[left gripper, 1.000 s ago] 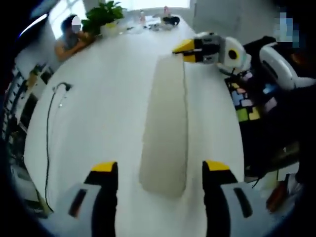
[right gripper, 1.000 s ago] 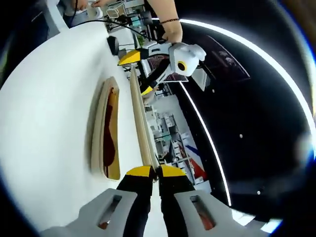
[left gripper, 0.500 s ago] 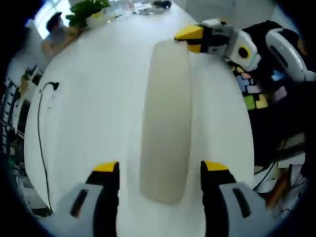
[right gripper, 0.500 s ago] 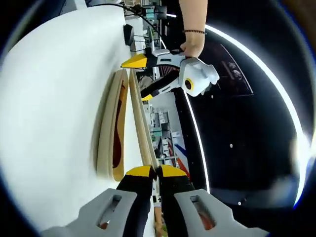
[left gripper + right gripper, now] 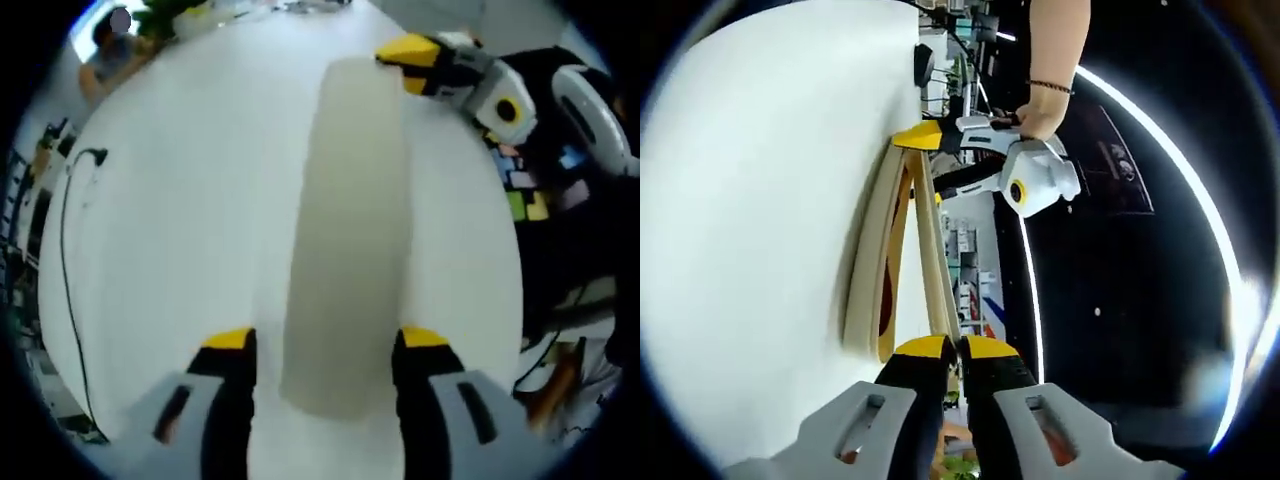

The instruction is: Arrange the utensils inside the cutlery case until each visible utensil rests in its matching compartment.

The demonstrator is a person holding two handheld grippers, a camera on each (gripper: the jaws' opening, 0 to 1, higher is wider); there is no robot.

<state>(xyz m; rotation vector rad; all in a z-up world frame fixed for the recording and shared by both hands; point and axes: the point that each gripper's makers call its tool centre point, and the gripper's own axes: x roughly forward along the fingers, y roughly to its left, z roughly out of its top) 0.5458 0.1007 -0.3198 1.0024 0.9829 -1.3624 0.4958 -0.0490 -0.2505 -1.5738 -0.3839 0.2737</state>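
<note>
On the round white table, a long cream-coloured cutlery case lid is lying lengthwise, with its near end sitting between the spread yellow-tipped jaws of the left gripper, which are standing apart on either side of it; whether they are touching it cannot be told. At the far end of that lid, the right gripper is reaching in from the table's edge, pinching the lid's rim. In the right gripper view, the right gripper is showing its jaws pressed together on the thin edge of the lid, which is tilting up off the long cream cutlery case tray lying on the table. Something reddish and yellow is lying inside the tray, too blurred to identify. Beyond the far end of the tray, the left gripper is held by a person's hand. A black cable is trailing along the table's left side.
</note>
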